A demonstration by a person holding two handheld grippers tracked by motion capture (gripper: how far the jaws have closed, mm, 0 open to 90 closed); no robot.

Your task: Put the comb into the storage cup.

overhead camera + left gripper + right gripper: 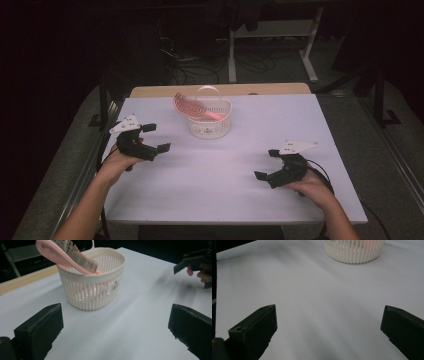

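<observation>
High view: basket (210, 127) well beyond both spread fingers (163, 147).

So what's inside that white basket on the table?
A pink hairbrush leans in the white basket, its head sticking out over the rim. The slatted wall hides the basket's bottom.

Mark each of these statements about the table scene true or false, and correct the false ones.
1. The pink hairbrush sits in the white basket, its head sticking out over the rim. True.
2. The left tool grips the hairbrush. False: its jaws are open and hold nothing.
3. The basket lies tipped on its side. False: it stands upright on the table.
4. The right tool is open, apart from the basket. True.
</observation>
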